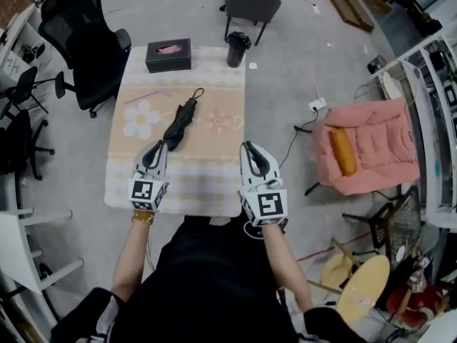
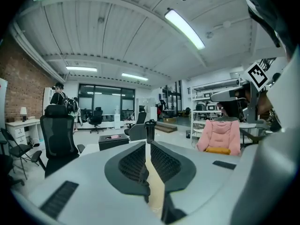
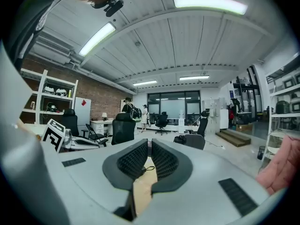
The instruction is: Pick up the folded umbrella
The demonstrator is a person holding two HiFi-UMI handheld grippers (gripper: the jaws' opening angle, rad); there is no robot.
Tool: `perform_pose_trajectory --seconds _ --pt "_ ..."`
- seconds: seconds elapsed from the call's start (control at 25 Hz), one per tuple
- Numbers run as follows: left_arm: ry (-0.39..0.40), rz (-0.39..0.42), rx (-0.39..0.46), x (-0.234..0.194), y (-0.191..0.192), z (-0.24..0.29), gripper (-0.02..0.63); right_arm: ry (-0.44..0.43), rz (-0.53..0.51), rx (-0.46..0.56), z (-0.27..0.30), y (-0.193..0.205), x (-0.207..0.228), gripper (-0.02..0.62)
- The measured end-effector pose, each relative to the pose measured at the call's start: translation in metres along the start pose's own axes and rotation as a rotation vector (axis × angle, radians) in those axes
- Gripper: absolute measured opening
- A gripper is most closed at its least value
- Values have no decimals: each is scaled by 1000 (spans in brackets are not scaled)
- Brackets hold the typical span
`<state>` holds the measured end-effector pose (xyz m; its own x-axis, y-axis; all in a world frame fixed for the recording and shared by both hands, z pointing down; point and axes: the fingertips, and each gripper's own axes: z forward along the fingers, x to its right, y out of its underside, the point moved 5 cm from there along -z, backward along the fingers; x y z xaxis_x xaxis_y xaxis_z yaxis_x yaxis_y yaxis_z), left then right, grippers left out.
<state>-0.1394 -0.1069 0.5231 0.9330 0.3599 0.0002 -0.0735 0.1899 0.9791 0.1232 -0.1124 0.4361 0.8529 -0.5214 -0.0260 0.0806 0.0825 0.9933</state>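
Observation:
The folded black umbrella (image 1: pixel 181 125) lies slantwise on the flower-patterned tablecloth (image 1: pixel 214 184), its strap loop at the far end. My left gripper (image 1: pixel 158 146) is over the near part of the table, its tips just short of the umbrella's near end, jaws shut with nothing between them. My right gripper (image 1: pixel 247 147) hovers at the table's right edge, well to the right of the umbrella, jaws together and empty. In the left gripper view the shut jaws (image 2: pixel 147 146) hide the umbrella. Low between the right gripper's jaws (image 3: pixel 150 144) a thin dark cord loop (image 3: pixel 148 168) shows.
A black tissue box (image 1: pixel 168 55) stands at the far left of the table and a black cylinder (image 1: pixel 237 48) at the far edge. A purple stick (image 1: pixel 146 96) lies left of the umbrella. Office chairs (image 1: pixel 80 41) stand left, a pink armchair (image 1: pixel 371 148) right.

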Motion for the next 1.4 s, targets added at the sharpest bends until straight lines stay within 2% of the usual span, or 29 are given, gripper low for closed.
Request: perform_pose_trajectory --seconds 0.24,0.48,0.88,1.4 --pt "-15 16 -40 -28 27 33 25 25 -17 -35 10 11 13 17" --pt "-21 -6 -126 -39 62 65 105 51 -26 -77 14 18 36 17" --pt "25 -21 -304 -45 128 106 230 92 -35 -113 16 20 55 17" --pt "55 -59 -402 -50 163 126 269 90 -35 -145 25 30 52 17"
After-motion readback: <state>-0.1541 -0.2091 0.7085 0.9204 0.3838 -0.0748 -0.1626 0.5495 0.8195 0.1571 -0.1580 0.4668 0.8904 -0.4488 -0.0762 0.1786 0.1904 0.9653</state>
